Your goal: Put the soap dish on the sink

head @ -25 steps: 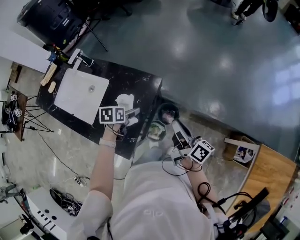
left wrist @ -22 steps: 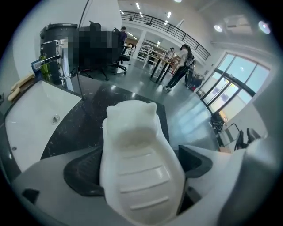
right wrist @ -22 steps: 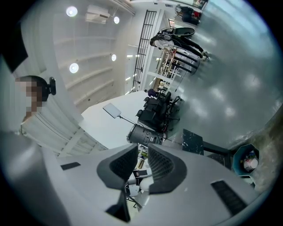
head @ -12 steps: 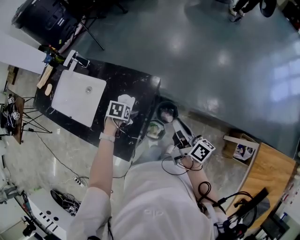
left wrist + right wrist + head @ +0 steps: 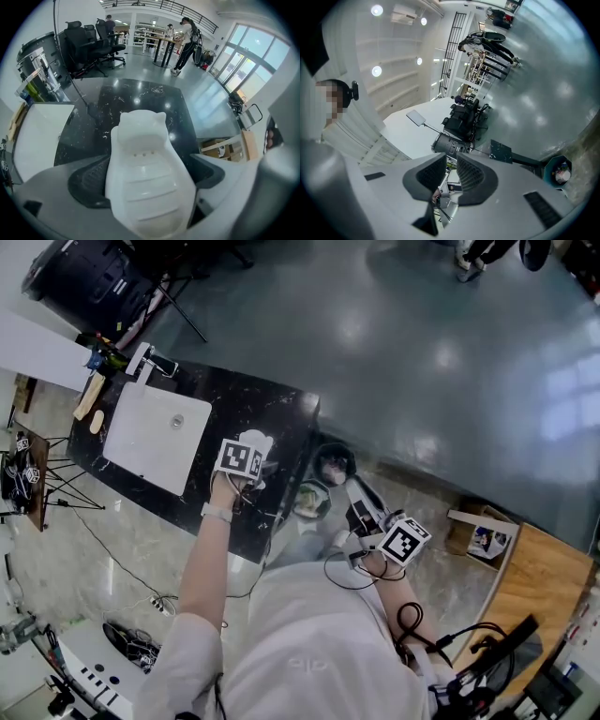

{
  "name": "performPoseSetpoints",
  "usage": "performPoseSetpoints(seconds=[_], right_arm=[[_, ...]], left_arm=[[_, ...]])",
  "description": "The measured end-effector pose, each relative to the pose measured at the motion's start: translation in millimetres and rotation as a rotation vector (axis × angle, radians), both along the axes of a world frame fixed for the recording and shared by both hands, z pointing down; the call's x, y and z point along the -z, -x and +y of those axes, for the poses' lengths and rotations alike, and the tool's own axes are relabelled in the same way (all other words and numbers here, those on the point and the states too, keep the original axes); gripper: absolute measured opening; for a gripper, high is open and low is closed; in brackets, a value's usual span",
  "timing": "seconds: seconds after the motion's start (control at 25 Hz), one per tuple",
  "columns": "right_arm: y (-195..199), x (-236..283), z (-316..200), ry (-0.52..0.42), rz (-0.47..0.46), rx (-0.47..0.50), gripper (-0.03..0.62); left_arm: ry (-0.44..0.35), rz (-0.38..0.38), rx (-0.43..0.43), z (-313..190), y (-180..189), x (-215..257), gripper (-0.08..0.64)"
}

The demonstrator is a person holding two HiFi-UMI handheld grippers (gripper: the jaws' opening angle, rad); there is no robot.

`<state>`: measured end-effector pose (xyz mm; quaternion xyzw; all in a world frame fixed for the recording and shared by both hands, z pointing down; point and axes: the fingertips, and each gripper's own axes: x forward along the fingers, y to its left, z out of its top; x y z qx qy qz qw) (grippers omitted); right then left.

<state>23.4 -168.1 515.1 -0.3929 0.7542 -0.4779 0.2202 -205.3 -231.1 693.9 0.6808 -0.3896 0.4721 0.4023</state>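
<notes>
The white ribbed soap dish (image 5: 147, 173) lies on the black marble counter (image 5: 140, 96), its far end showing past the marker cube in the head view (image 5: 260, 439). My left gripper (image 5: 251, 450) reaches over it. Its jaws stand wide, one dark pad on each side of the dish, and I see a thin dark gap at the right pad. The white sink (image 5: 155, 432) is set in the counter to the dish's left, with a faucet (image 5: 150, 357) at its far edge. My right gripper (image 5: 356, 498) hangs beside the counter, its jaws (image 5: 451, 171) close together with nothing between them.
A round dark bin (image 5: 335, 465) and a green-rimmed bowl (image 5: 312, 501) sit on the floor by the counter's right end. Bottles (image 5: 101, 354) and a wooden brush (image 5: 91, 395) lie at the sink's far left. A wooden table (image 5: 534, 587) is at right.
My left gripper has moved forward from beside the soap dish to over it, so the dish now sits between its jaws. The dish and the right gripper have stayed where they were.
</notes>
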Motion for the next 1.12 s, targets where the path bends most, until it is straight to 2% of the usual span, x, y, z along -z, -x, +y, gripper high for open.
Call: performPoseSetpoints(seconds=[0.24, 0.6, 0.8, 1.0, 1.12], right_arm=[[-0.7, 3.0, 5.6, -0.006, -0.004, 0.002, 0.08], [-0.6, 7.8, 15.8, -0.02, 0.006, 0.018, 0.08], [-0.3, 6.6, 20.0, -0.019, 0.002, 0.022, 0.08], [-1.2, 12.3, 28.7, -0.032, 0.002, 0.028, 0.08], [-2.5, 18.1, 36.0, -0.045, 0.001, 0.032, 0.08]], left_arm=[[-0.008, 0.005, -0.009, 1.2, -2.9, 0.3, 0.512], [-0.146, -0.041, -0.01, 1.5, 13.5, 10.2, 0.512], [-0.271, -0.015, 0.047, -4.3, 21.0, 26.7, 0.514], [-0.411, -0.029, 0.089, -3.4, 25.0, 75.8, 0.512], [-0.468, 0.043, 0.111, 7.8, 10.9, 101.6, 0.512]])
